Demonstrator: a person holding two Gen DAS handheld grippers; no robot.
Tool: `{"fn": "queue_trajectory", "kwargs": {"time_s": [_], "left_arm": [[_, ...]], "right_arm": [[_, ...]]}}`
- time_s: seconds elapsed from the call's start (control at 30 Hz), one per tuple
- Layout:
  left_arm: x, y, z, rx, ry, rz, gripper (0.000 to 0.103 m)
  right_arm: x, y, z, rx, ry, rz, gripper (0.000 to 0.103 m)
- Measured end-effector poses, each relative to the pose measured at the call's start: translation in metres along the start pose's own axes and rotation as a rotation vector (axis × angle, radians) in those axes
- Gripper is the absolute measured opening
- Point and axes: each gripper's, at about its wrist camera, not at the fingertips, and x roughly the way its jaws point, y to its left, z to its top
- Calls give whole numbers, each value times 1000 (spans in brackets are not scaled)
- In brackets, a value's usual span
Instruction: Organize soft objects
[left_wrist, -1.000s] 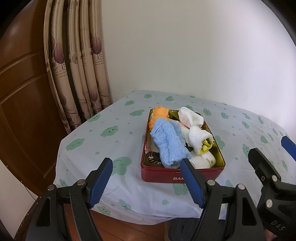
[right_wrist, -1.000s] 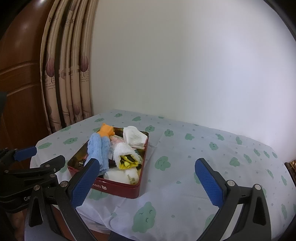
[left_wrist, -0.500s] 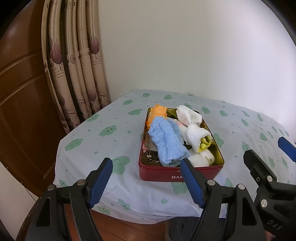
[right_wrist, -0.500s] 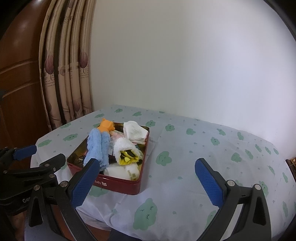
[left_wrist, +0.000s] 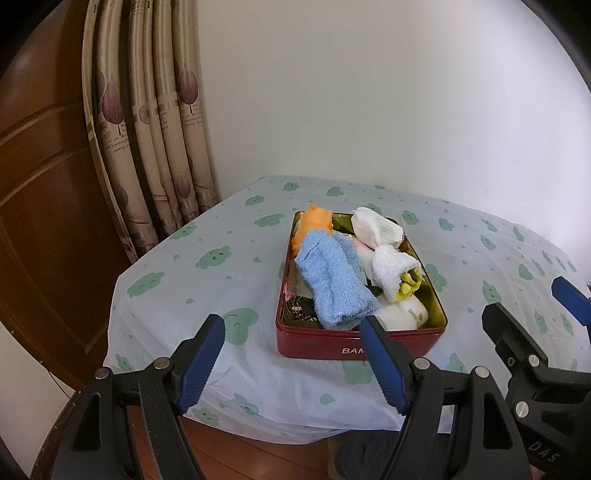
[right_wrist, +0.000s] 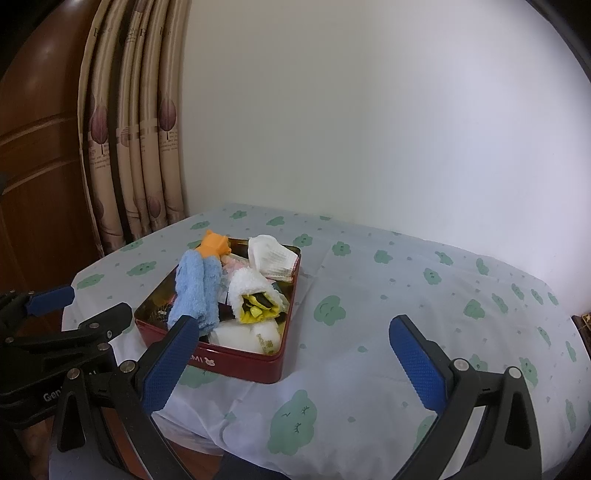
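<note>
A red tin (left_wrist: 321, 343) (right_wrist: 255, 369) sits near the table's front edge, filled with soft things. A fluffy blue sock (left_wrist: 334, 280) (right_wrist: 195, 291) lies along its left side, with an orange plush (left_wrist: 314, 221) (right_wrist: 214, 243) behind it. White socks (left_wrist: 376, 230) (right_wrist: 273, 254) and a white roll with yellow inside (left_wrist: 397, 271) (right_wrist: 255, 299) fill the right side. My left gripper (left_wrist: 291, 363) hovers open just in front of the tin, holding nothing. My right gripper (right_wrist: 295, 363) is open too, over the cloth to the tin's right.
The table wears a pale cloth (left_wrist: 221, 280) (right_wrist: 424, 314) with green cloud prints. Beige curtains (left_wrist: 155, 129) and a wooden door (left_wrist: 40, 192) stand at the left, a white wall behind. The right gripper's body (left_wrist: 535, 365) shows at the left view's right edge.
Both grippers have pulled back and risen slightly, so the tin sits a little further and lower in view. Nothing in the tin has moved.
</note>
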Motion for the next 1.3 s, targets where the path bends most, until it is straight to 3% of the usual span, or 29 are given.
{"fn": "queue_trajectory", "kwargs": {"time_s": [1.3], "left_arm": [[9, -4, -3, 19, 41, 9, 80]], "right_arm": [[0, -5, 2, 16, 2, 17, 102]]}}
